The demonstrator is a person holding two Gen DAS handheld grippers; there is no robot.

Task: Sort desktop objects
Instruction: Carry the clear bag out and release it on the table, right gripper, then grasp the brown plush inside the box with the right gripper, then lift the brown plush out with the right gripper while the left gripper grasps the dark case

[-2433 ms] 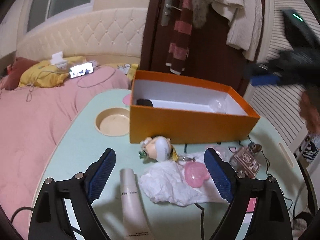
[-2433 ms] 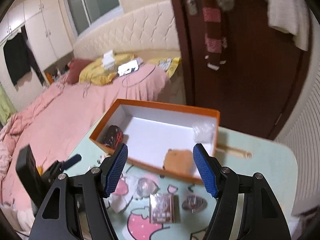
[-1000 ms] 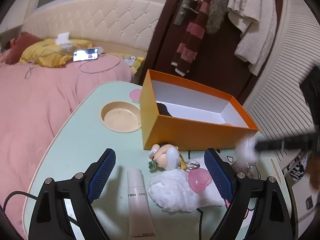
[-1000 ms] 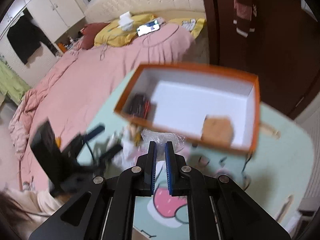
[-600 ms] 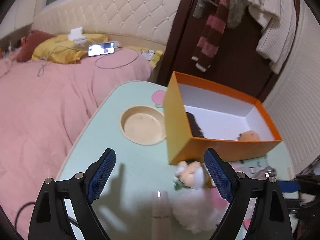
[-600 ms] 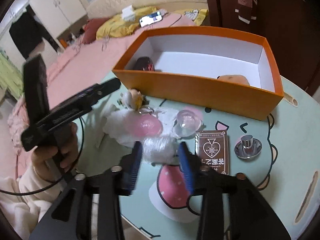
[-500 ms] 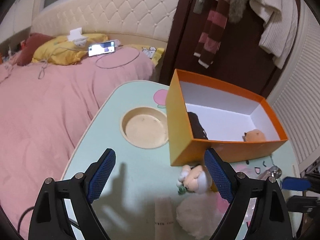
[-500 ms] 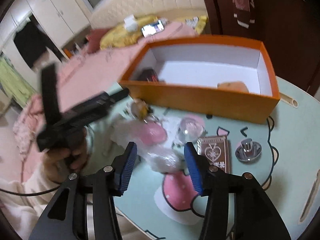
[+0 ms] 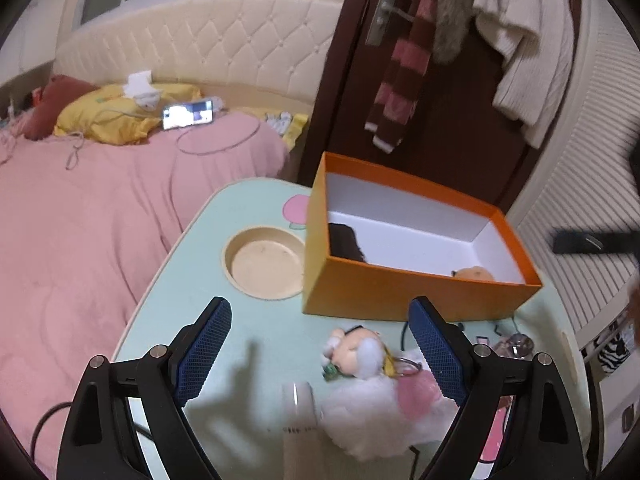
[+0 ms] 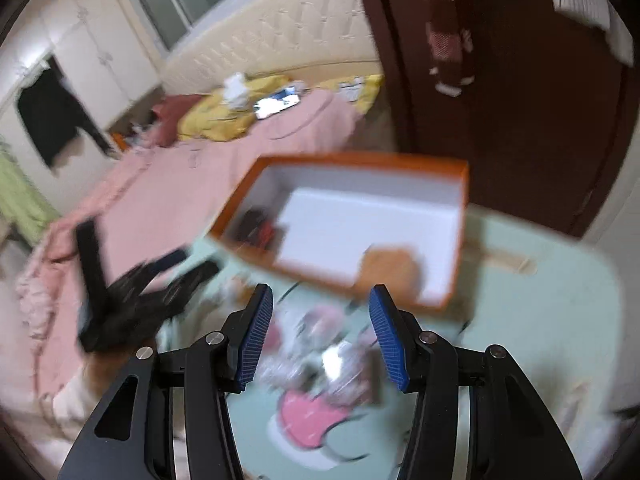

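Observation:
An orange box point(image 9: 400, 300) with a white inside stands on the mint-green table point(image 9: 248, 360). In it lie a dark object point(image 9: 344, 242) and a brown plush point(image 9: 474, 274). My left gripper point(image 9: 320, 308) hangs open over the table in front of the box, holding nothing. Under it lie a doll keychain point(image 9: 360, 352), a white tube point(image 9: 300, 408) and a white fluffy wad point(image 9: 372, 412). My right gripper point(image 10: 320, 312) is open in a blurred view short of the orange box point(image 10: 360, 216). Nothing is pressed between its pads; a blurred shiny clump point(image 10: 332, 356) lies on the table below.
A round recess point(image 9: 264, 264) is sunk into the table left of the box. A pink bed point(image 9: 100, 220) borders the table's left side, and a dark door point(image 9: 440, 120) stands behind the box. A hand with the other gripper point(image 10: 132, 292) is at the left.
My right gripper was shut a second ago, then opened with a clear plastic wad between its fingers. It has since swung towards the box. The left view has drawn back slightly.

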